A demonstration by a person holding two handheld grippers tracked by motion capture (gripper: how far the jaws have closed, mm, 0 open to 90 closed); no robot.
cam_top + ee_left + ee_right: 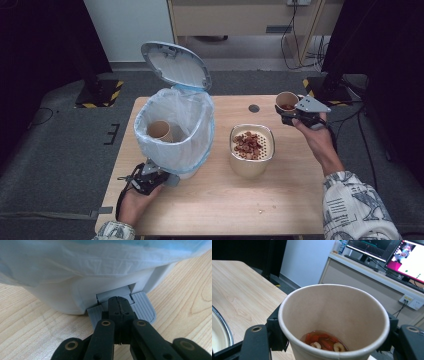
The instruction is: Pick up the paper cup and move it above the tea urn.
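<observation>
Grey carpet surrounds a pale wooden table [210,200], seen from above, with a desk and monitors at the far wall.

At the table's 2 o'clock corner, the right gripper [292,114] is raised above the surface in the person's right hand [316,137]. Its jaws are spread wide and clamp the sides of a paper cup [334,322], held upright. In the right gripper view, the bottom of the cup holds a little reddish liquid with red pieces and pale slices [325,341].

At 6 o'clock from that cup, near the table's centre, stands a cream container [251,150] with a perforated insert; brownish-red food pieces [247,144] lie heaped on it.

At the table's 7 o'clock edge, the left gripper [167,178] is in the person's left hand [132,202]. In the left gripper view its jaws are pressed together with nothing between them, and their tips rest on the grey ribbed pedal [143,308] at the foot of a white bin [175,127].

That bin stands at 9 o'clock from the cream container. Its lid [176,65] is tipped up and back toward 12 o'clock. A translucent liner [192,120] with a blue edge is folded over the rim, and a second paper cup [160,130] lies inside.
</observation>
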